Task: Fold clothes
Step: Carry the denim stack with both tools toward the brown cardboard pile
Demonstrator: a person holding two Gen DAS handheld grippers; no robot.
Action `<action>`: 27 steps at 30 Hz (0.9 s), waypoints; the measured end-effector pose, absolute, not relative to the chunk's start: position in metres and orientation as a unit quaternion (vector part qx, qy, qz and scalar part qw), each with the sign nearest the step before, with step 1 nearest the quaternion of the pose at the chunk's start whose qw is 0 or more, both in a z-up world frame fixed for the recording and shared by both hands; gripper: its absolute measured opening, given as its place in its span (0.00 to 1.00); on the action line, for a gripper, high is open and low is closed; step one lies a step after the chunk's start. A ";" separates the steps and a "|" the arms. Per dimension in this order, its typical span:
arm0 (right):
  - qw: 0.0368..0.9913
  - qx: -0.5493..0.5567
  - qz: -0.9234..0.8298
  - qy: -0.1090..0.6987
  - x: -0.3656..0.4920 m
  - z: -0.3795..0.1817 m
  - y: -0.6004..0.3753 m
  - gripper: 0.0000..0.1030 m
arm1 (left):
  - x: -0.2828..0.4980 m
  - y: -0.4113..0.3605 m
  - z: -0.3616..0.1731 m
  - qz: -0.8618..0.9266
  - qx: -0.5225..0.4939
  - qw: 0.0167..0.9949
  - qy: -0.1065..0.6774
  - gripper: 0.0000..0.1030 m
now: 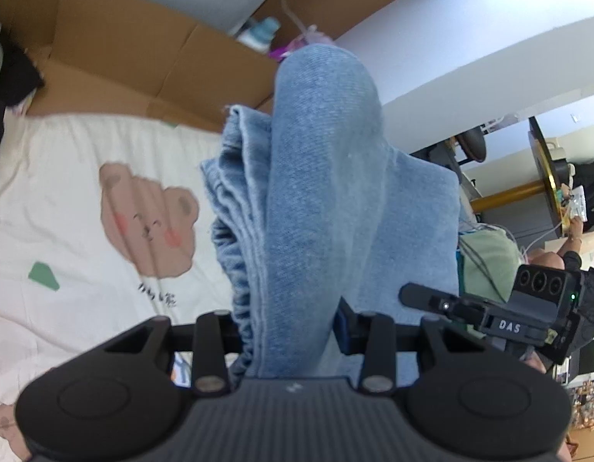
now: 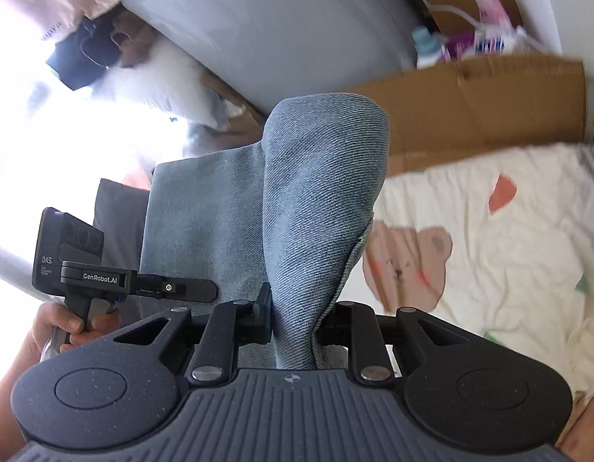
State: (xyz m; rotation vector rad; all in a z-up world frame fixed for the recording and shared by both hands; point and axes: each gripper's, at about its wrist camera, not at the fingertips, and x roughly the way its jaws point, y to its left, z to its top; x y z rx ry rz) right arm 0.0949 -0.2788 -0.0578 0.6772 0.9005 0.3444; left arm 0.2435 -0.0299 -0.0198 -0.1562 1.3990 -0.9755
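From your left wrist view, your left tongs [image 1: 293, 331] are closed on the jeans [image 1: 324, 177]: a thick, bunched fold of blue denim is pinched between the fingers and rises straight ahead of them, hiding most of what lies beyond. To the left of the tongs and below them lies the bed sheet [image 1: 66, 200], cream with a brown bear print [image 1: 146, 215]. Past the sheet stands a cardboard box [image 1: 143, 50]. To the right of the tongs you can see your right tongs [image 1: 424, 294] from the side, reaching into the same cloth.

From your right wrist view, your right tongs [image 2: 293, 331] are clamped narrow on a thinner fold of the jeans [image 2: 320, 192], which stands up in front of the fingers and spreads off to the left. The bed sheet [image 2: 501, 254] with its bear print [image 2: 405, 261] lies to the right of the tongs and below them, the cardboard box [image 2: 489, 104] beyond it. To the left, your hand [image 2: 66, 327] grips the handle of the left tongs [image 2: 204, 290], whose fingertips meet the denim.
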 end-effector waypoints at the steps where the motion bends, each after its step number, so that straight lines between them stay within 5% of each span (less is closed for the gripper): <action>1: 0.834 0.317 0.161 0.422 0.094 -0.049 -0.283 0.19 | 0.242 -0.034 -0.011 -0.431 -0.067 0.657 0.615 0.40; 12: 0.853 0.280 0.141 0.418 0.076 0.020 -0.329 0.19 | 0.219 -0.095 0.024 -0.428 -0.068 0.659 0.615 0.40; 27: 0.848 0.298 0.100 0.426 0.032 -0.012 -0.414 0.20 | 0.168 -0.183 -0.019 -0.427 -0.054 0.650 0.627 0.40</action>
